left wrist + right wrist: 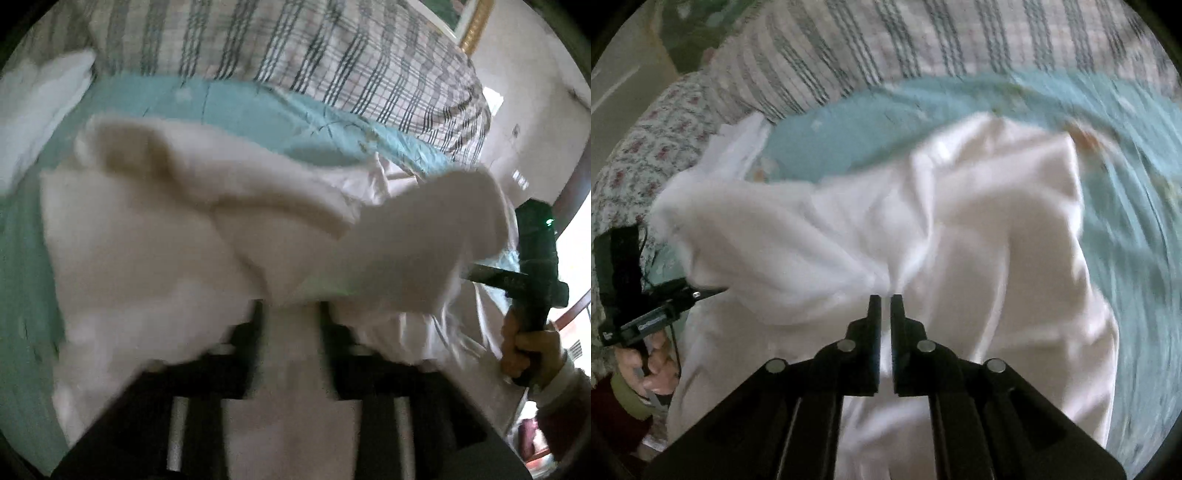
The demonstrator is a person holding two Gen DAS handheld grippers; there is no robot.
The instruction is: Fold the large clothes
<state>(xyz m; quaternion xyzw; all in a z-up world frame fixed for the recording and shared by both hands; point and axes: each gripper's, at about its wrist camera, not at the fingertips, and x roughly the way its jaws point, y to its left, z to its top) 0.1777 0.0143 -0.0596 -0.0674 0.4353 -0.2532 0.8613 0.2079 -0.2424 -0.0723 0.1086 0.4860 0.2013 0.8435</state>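
Observation:
A large white garment point(166, 240) lies bunched over a teal bedsheet point(240, 107). My left gripper point(291, 306) is shut on a fold of the garment, and cloth drapes over its fingers. In the right wrist view the same garment point(997, 221) spreads ahead. My right gripper point(885, 297) is shut on a gathered pinch of it. The right gripper point(480, 273) shows at the right in the left wrist view, its tips buried in cloth. The left gripper point(713, 290) shows at the left in the right wrist view, its tips also in the cloth. Both views are motion-blurred.
A plaid blanket point(332, 48) is heaped at the far side of the bed. A floral cloth point(653, 147) lies at the left. The teal sheet point(1137, 221) is bare to the right of the garment. A gold picture frame point(476, 22) hangs on the wall.

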